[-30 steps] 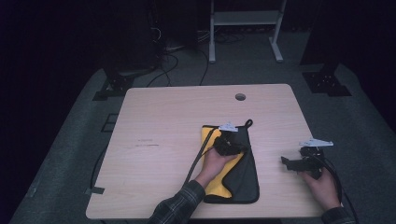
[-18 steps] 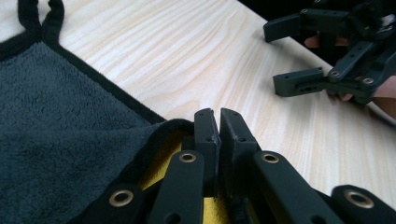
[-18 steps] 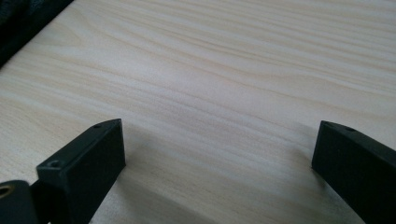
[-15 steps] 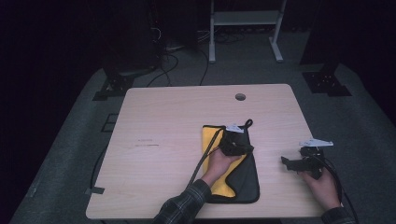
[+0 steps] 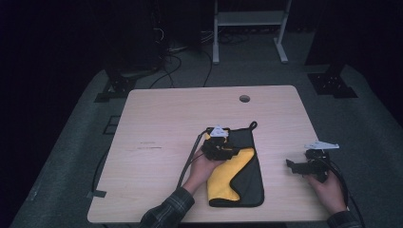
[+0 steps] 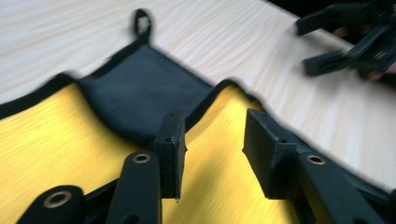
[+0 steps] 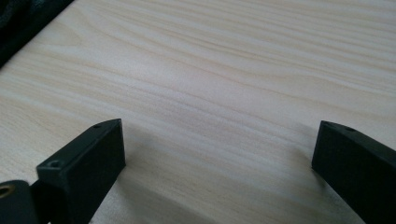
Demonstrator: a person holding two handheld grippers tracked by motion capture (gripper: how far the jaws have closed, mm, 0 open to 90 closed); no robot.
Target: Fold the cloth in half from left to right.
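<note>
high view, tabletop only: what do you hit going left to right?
Left claw's cable → left claw over the yellow and black cloth → bare table → right claw, jaws open over the wood.

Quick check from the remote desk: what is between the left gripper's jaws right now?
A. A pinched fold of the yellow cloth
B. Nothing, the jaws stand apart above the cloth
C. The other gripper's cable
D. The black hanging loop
B. In the left gripper view the left gripper has an open gap between its jaws, which have just been opening, with the yellow and black cloth lying loose below them.
</note>
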